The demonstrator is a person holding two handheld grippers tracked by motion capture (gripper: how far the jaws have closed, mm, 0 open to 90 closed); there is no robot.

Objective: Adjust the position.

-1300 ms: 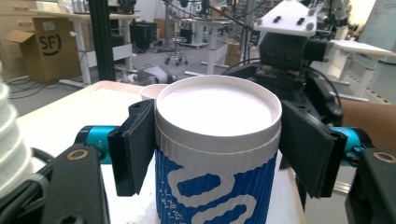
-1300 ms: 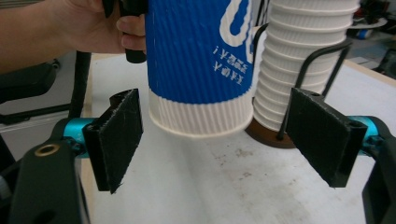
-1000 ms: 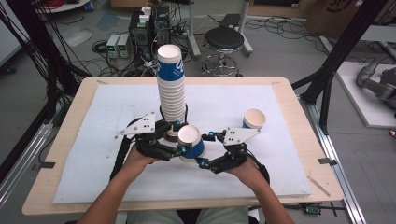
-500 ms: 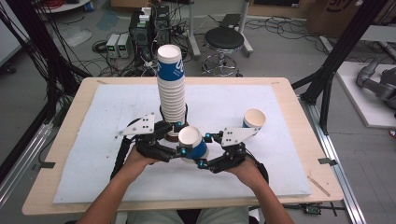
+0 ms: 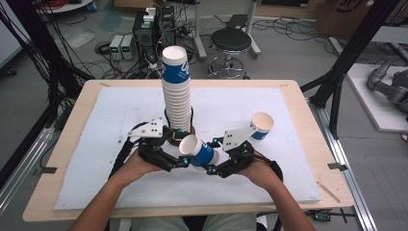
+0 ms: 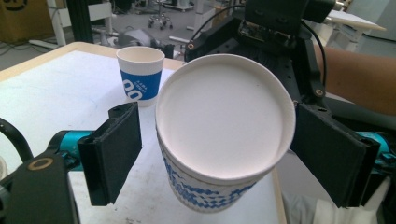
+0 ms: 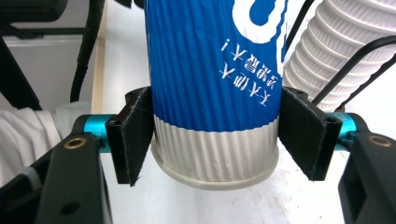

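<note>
Since the earlier high view, little has shifted: both hands sit at the near middle of the table (image 5: 293, 103), but the grip on the cup has changed over. Left gripper (image 6: 219, 154) jaws have just been opening; they now stand wide, gaps showing on both sides of the cup's rim, pads off it. Right gripper (image 7: 215, 140) jaws have just been closing; its pads now press the ribbed base of the blue-and-white paper cup (image 5: 198, 151), one on each side.

Held cup: tilted, mouth turned left toward the left gripper, lifted off the white mat (image 5: 96, 144).

Just beyond the hands: tall stack of cups (image 5: 177, 91), upright, mid-table.

Right and farther: single cup (image 5: 261, 126), upright on the mat, apart from the rest.

Beyond the table: black stool (image 5: 231, 41) on the floor.
</note>
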